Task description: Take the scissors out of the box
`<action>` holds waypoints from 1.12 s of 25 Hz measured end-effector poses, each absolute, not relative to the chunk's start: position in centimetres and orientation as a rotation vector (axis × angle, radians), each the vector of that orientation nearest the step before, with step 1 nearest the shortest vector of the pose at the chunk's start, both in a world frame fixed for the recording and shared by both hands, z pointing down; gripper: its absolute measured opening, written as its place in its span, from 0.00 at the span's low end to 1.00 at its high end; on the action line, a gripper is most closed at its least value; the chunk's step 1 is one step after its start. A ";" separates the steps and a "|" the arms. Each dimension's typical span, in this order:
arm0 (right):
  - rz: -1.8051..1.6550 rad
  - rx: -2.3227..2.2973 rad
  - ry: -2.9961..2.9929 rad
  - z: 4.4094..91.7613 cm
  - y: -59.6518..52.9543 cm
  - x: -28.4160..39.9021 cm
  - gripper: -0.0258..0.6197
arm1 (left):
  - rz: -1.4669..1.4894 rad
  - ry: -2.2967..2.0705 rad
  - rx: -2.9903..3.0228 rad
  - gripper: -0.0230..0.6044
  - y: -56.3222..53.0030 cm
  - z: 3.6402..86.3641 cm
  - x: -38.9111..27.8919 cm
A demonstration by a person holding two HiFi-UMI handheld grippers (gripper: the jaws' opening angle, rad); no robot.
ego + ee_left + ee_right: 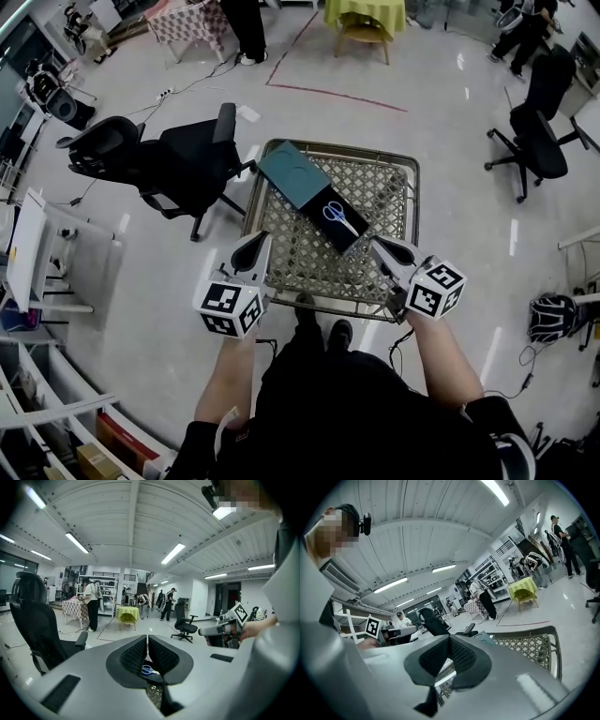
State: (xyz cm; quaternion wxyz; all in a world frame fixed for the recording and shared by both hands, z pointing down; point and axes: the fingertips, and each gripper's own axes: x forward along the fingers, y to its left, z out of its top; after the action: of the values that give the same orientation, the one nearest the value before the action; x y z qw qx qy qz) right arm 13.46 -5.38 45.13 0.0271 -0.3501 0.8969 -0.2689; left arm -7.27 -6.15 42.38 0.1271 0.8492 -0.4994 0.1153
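An open box [336, 221] lies slantwise on the lattice-top table [380, 183], its teal lid [292, 175] folded out to the upper left. Blue-handled scissors [342, 216] rest in the black tray. In the left gripper view the scissors [149, 670] show low between the jaws, further off. My left gripper [257, 246] [148, 639] hovers at the table's near left edge, jaws together and empty. My right gripper [382, 247] [449, 639] hangs at the near right edge, just right of the box's near end, its jaws also shut on nothing.
A black office chair [159, 155] stands close to the table's left side, and another chair [544, 131] is off to the right. White shelving [37, 272] lines the left. A bag [553, 317] lies on the floor at right. My feet [319, 328] are at the table's near rim.
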 end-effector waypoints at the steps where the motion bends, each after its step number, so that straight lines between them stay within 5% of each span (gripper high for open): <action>1: -0.831 -1.093 2.769 45.1 -5.8 13.4 0.06 | 0.330 -1.443 2.476 0.06 -6.7 42.5 -7.3; 28: -0.895 -1.468 2.908 50.5 -16.7 9.0 0.13 | 0.316 -1.107 2.523 0.06 -18.5 48.2 -9.1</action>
State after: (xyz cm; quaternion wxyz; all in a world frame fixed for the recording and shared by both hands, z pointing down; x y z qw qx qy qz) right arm 8.96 -16.67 50.52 -0.1180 -0.4316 0.8547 -0.2632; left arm -9.07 -18.54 48.19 0.1833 0.8943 -0.3925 0.1121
